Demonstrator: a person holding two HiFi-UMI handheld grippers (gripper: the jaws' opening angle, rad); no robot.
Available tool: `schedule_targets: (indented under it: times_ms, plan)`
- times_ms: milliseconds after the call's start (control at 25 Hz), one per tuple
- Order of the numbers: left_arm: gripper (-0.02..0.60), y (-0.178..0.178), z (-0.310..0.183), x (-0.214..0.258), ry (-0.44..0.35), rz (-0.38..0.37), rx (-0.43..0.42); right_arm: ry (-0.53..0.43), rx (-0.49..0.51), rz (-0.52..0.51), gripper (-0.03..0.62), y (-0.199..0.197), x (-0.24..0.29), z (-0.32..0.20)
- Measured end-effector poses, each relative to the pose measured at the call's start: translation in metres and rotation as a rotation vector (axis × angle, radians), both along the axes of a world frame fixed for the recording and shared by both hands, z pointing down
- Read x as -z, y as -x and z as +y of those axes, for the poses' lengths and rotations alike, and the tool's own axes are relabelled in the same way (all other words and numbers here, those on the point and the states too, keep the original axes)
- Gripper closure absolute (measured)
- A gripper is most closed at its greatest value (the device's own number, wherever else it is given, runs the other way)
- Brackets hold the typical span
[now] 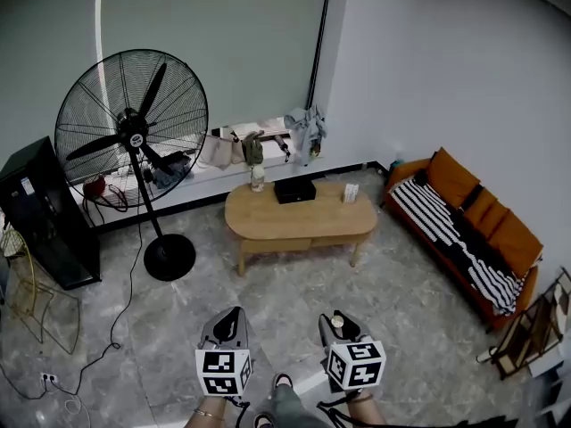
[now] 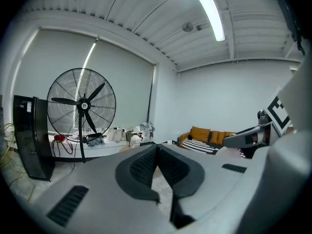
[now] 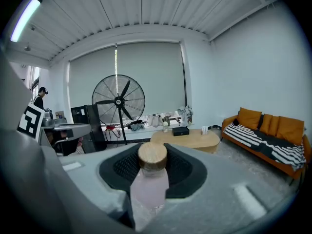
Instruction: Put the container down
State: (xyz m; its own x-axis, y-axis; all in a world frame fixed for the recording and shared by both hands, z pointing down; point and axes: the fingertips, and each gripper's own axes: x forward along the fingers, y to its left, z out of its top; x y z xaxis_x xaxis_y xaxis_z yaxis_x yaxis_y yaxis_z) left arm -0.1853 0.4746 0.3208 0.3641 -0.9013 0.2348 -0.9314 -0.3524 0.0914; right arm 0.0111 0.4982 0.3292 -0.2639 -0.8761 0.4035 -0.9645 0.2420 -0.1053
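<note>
Container (image 3: 150,184): pale pink bottle with a round wooden cap, upright between the jaws of the right gripper (image 1: 343,331), pads pressed on both its sides, cap at the jaw tips.
Left gripper (image 2: 157,149): jaws closed together, nothing between them.
Oval wooden table (image 1: 299,219): farther off, well apart from the container.
Standing fan (image 1: 132,132): far left.
Orange sofa (image 1: 464,230): right.

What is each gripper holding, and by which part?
Right gripper clamps the container by its pinkish body, just below its wooden lid. Left gripper is shut and empty.
</note>
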Motion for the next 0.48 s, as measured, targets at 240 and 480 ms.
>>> schedule_targets:
  times_ms: [240, 480]
  plan:
    - [0.584, 0.009, -0.033, -0.005, -0.001, 0.004, 0.014, -0.011, 0.004, 0.016, 0.461, 0.005, -0.003, -0.037]
    - [0.584, 0.000, -0.081, -0.003, -0.002, 0.003, 0.023, -0.014, -0.006, 0.003, 0.461, -0.010, -0.001, -0.086]
